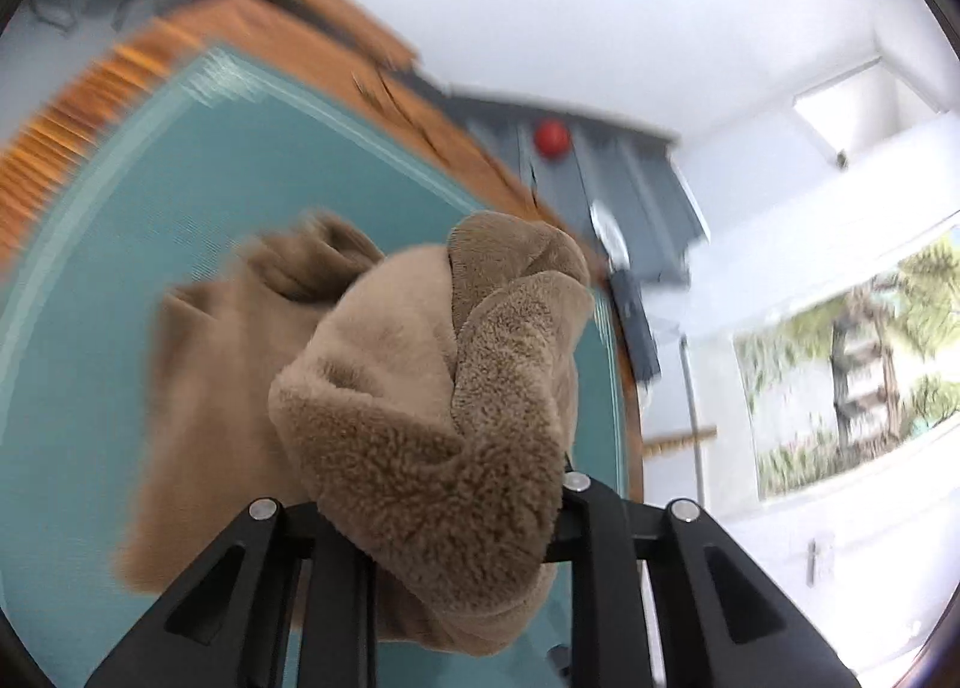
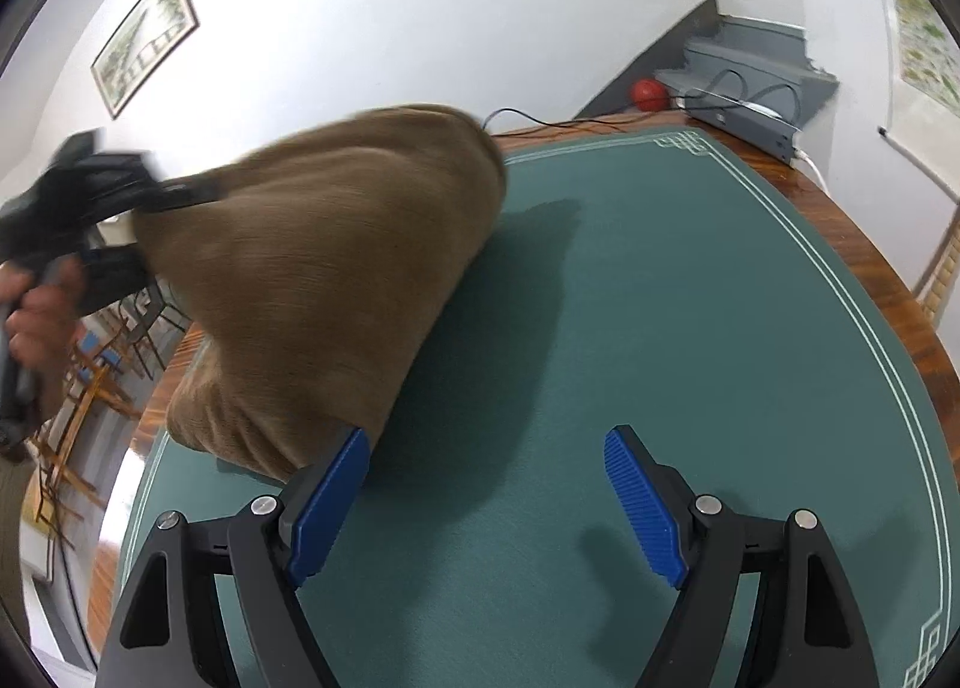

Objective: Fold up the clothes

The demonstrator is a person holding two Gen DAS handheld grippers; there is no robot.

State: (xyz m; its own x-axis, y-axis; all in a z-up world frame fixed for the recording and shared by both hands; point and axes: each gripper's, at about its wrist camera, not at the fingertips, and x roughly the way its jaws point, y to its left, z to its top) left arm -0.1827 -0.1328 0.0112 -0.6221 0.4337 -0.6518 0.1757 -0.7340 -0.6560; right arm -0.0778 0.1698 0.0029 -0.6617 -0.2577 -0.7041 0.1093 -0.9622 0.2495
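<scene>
While lifted: the brown fleece garment [image 2: 324, 280] hangs from the left hand-held gripper [image 1: 468, 514], its lower edge resting on the green mat [image 2: 660, 298].
Left hand-held gripper: pinched tight on a bunched fold of the fleece; its fingers are hidden under the cloth in its own view.
Left hand-held gripper, side view: black, blurred, at the upper left end of the garment, held in a hand [image 2: 36, 322].
Right hand-held gripper [image 2: 486, 502]: spread wide, nothing between its blue pads [image 2: 645, 502].
Right hand-held gripper, place: low over the mat, its left pad just beside the garment's near corner; whether they touch cannot be told.
Garment shape: pulled up into a slanting tent, high at the left gripper, low at the near edge.
Worktop [image 2: 870, 250]: rounded wood, covered by the mat with white border lines.
Shadow: falls on the mat to the right of the garment.
Background: red ball [image 2: 648, 93] by grey steps [image 2: 756, 69], framed picture [image 2: 144, 39] on the white wall.
</scene>
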